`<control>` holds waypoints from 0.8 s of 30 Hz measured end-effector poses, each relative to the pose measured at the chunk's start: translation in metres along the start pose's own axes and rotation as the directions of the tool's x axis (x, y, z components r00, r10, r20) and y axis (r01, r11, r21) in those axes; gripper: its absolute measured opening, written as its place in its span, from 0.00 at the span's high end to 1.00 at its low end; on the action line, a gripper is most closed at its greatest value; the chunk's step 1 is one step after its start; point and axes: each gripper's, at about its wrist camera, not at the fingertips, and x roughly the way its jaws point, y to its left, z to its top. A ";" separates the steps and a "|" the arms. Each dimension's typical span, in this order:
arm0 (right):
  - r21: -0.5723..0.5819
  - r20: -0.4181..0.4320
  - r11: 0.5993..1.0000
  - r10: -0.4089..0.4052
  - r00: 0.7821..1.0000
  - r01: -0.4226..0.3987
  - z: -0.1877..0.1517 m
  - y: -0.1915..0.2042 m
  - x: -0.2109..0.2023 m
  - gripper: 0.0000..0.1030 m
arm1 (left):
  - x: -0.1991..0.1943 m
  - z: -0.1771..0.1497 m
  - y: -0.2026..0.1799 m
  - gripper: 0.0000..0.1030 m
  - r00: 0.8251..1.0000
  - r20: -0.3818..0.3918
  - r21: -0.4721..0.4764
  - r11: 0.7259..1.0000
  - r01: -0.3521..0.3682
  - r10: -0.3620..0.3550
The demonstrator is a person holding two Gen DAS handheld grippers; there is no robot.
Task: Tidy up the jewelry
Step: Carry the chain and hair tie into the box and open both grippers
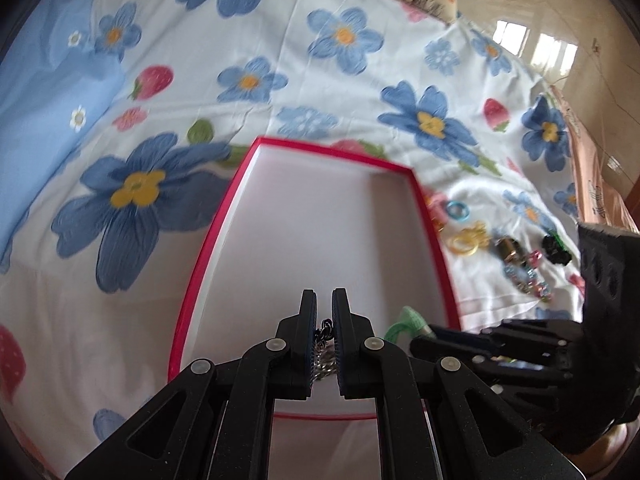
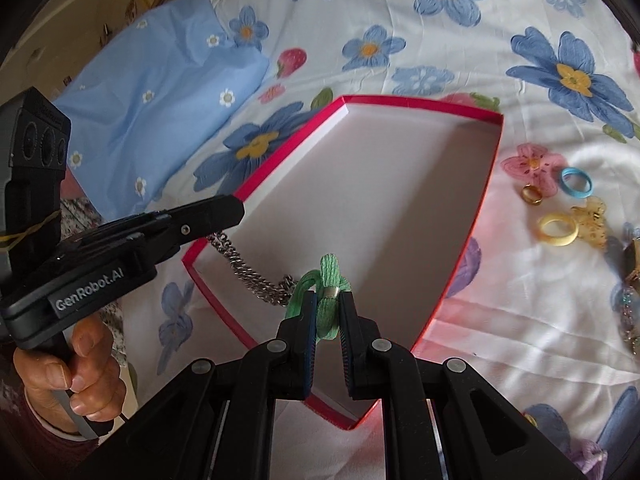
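Spread over the bed is a white sheet (image 1: 248, 128) printed with big blue flowers and strawberries, with a plain pale-blue pillow (image 2: 160, 92) lying at its far left. On the sheet sits a shallow box (image 1: 240, 184) with a red rim and a bare white floor, nothing lying loose inside it.

Both claws are held over the near end of that box. The left gripper (image 1: 324, 300) has its jaws nearly together, nipping one end of a silver chain (image 2: 248, 276); from the other camera the chain sags from its tip across the box's near left corner towards the other claw. The right gripper (image 2: 326, 300) is likewise pinched nearly shut, clamped on a green woven cord (image 2: 326, 292) with a small metal band round it, which joins the chain's other end. So the necklace hangs strung between the two claws, just above the box floor. A person's hand (image 2: 76, 380) grips the handle of the left tool.

Off to the right of the box, on the sheet, lies the rest of the jewelry: a blue ring (image 2: 576, 182), a gold ring (image 2: 532, 194), a pale yellow ring (image 2: 558, 230), an amber hair clip (image 2: 592, 220), and further right some glittery pieces too blurred to make out
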 end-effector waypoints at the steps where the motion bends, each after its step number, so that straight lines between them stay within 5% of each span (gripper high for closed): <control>1: -0.003 -0.010 1.000 -0.004 1.000 0.004 0.000 0.000 0.003 0.90 | 0.004 -0.001 0.002 0.94 1.000 -0.007 -0.004 1.000 -0.005 0.005; 15: -0.022 -0.070 0.999 -0.039 0.997 0.037 -0.002 0.000 0.023 0.85 | 0.040 -0.008 0.007 0.91 0.992 -0.088 0.017 0.996 -0.085 0.087; 17: -0.017 -0.068 0.999 -0.037 0.997 0.036 -0.002 0.000 0.023 0.84 | 0.041 -0.007 0.006 0.86 0.992 -0.091 0.018 0.996 -0.091 0.092; 20: 0.001 -0.059 1.000 -0.025 0.998 0.025 -0.002 -0.003 0.020 0.77 | 0.036 -0.009 0.004 0.63 0.991 -0.075 0.023 0.994 -0.110 0.111; 24: 0.013 -0.030 1.000 -0.019 0.999 0.020 -0.002 -0.005 0.010 0.62 | 0.026 -0.012 -0.002 0.58 0.992 -0.048 0.036 0.992 -0.117 0.118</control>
